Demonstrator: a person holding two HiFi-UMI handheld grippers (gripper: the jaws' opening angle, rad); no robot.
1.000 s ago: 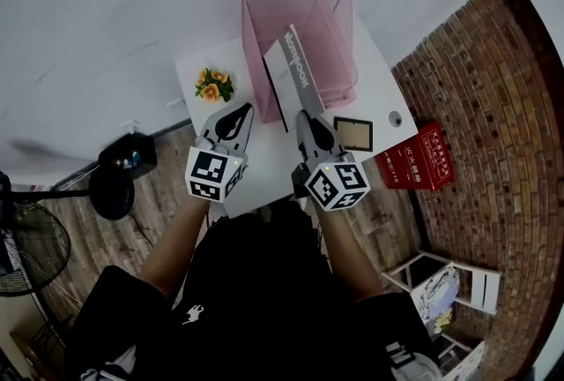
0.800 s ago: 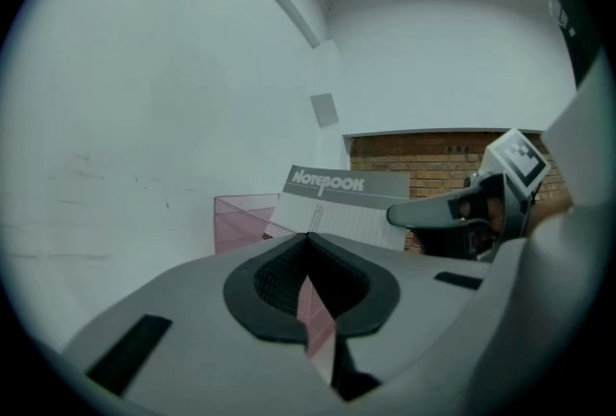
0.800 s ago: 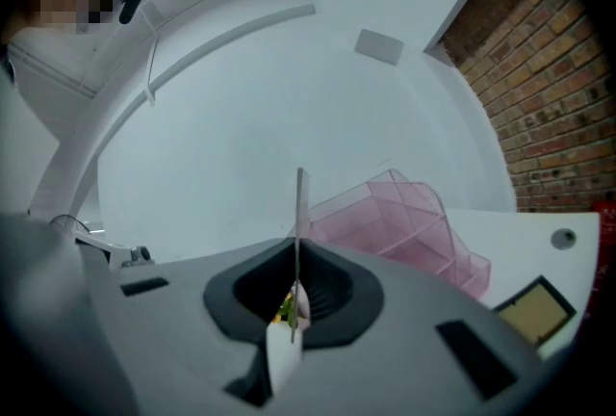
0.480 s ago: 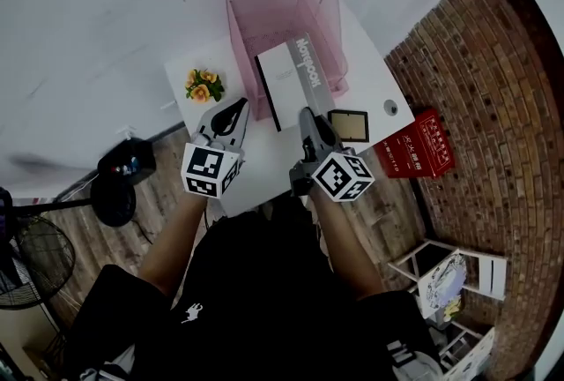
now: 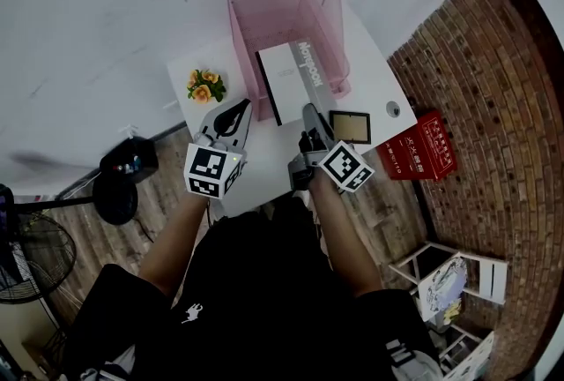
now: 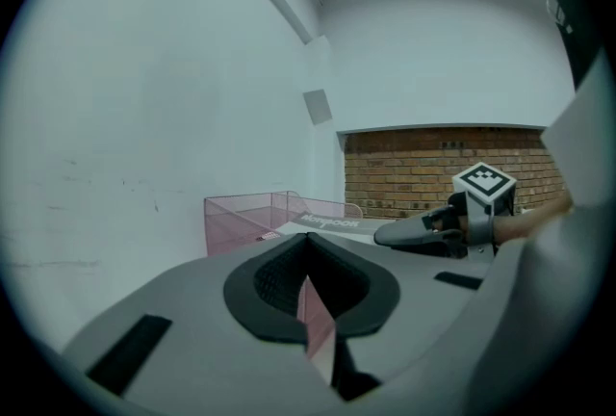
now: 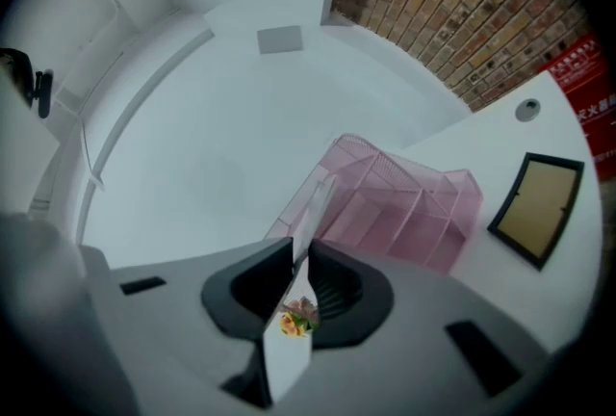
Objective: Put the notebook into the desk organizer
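White tabletop [image 5: 264, 160], plain wall behind it, brick wall [image 5: 476, 79] on the right. The pink desk organizer [image 5: 282, 9] sits at the far edge. Only the right gripper view shows its dividers [image 7: 409, 212]. Head view has the notebook [image 5: 286, 84] lying slanted, far end inside it. The right claw [image 5: 310, 112] pinches the notebook's near edge, and its jaws have just been easing open. Left claw [image 5: 241, 108] is closed and empty.

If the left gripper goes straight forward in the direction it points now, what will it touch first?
Probably the pink desk organizer: the left gripper aims at its near corner, beside the notebook. Depth is unclear, so this is a judgement.
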